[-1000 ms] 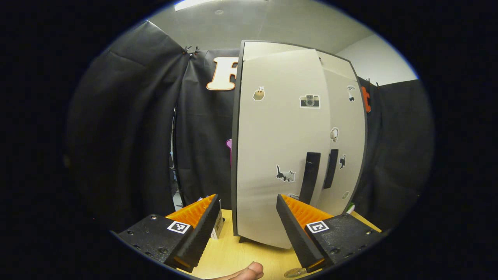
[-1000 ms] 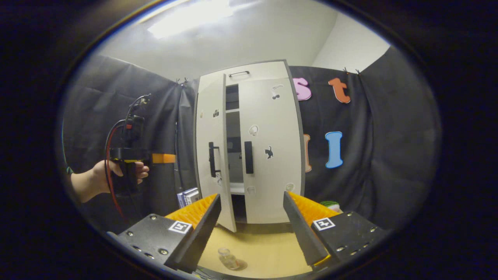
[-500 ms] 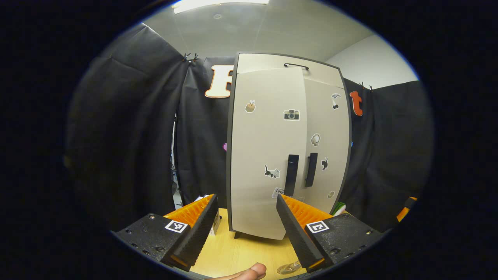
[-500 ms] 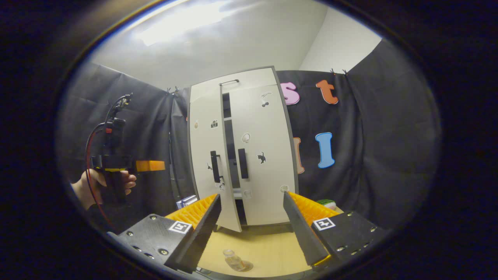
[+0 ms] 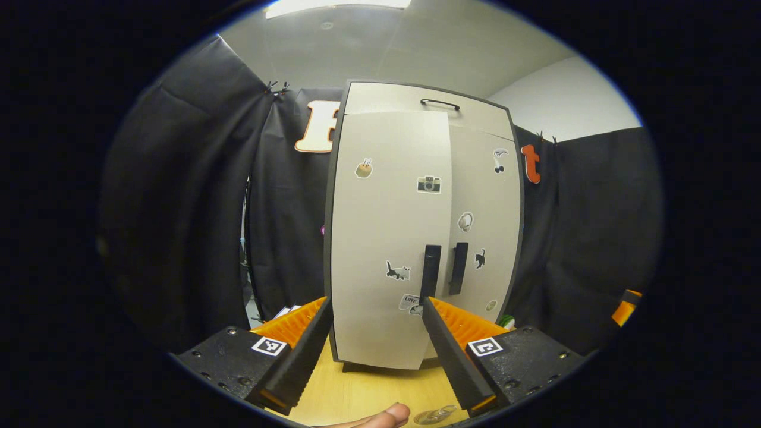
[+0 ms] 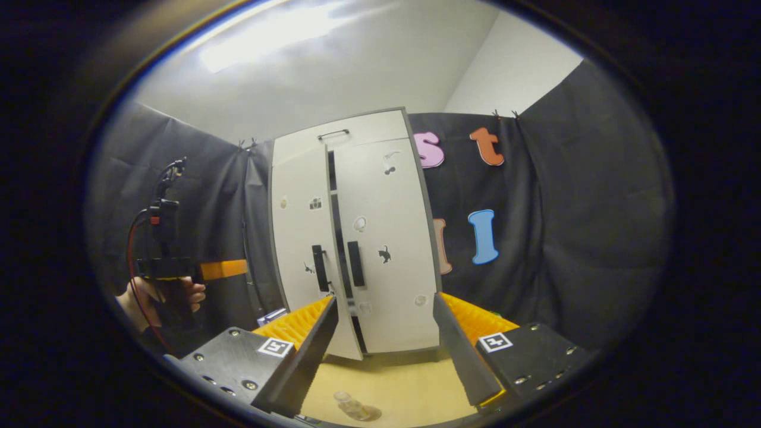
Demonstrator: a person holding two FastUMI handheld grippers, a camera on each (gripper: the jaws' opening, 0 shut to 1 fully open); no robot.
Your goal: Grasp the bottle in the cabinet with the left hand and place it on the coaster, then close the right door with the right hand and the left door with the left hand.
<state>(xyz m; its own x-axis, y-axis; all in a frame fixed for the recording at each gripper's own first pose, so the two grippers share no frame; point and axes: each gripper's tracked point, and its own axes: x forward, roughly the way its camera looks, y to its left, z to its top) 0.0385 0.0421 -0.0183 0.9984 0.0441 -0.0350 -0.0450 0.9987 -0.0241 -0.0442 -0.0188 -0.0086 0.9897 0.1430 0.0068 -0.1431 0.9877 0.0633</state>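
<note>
plainly, the cabinet (image 5: 416, 226) is the biggest thing, a tall pale box with a dark frame standing upright on the wooden table (image 5: 368, 392) against the black cloth wall. in the left gripper view its two doors look nearly flush, each with a dark vertical handle near the middle seam. in the right gripper view the left door (image 6: 303, 249) stands slightly ajar, a narrow dark gap running down between it and the right door (image 6: 386, 249), which lies closed against the frame. small stickers dot both doors, and a thin dark handle sits on the top panel.

next down in size, the left gripper (image 5: 374, 351) sits in front of the cabinet with its jaws spread wide and nothing between them; the lower part of the left door shows in the gap, apart from the fingers. the right gripper view also shows it far off at the left (image 6: 223, 268), held by a hand (image 6: 160, 297), clear of the door.

the right gripper (image 6: 385, 351) likewise has its jaws wide apart and holds nothing, set back from the cabinet above the table.

smallest, the bottle (image 6: 351, 407) is a clear little thing standing on the table in front of the cabinet, low between the right gripper's fingers, on a round coaster (image 6: 368, 413). a fingertip (image 5: 386, 415) pokes in at the bottom edge of the left gripper view.
</note>
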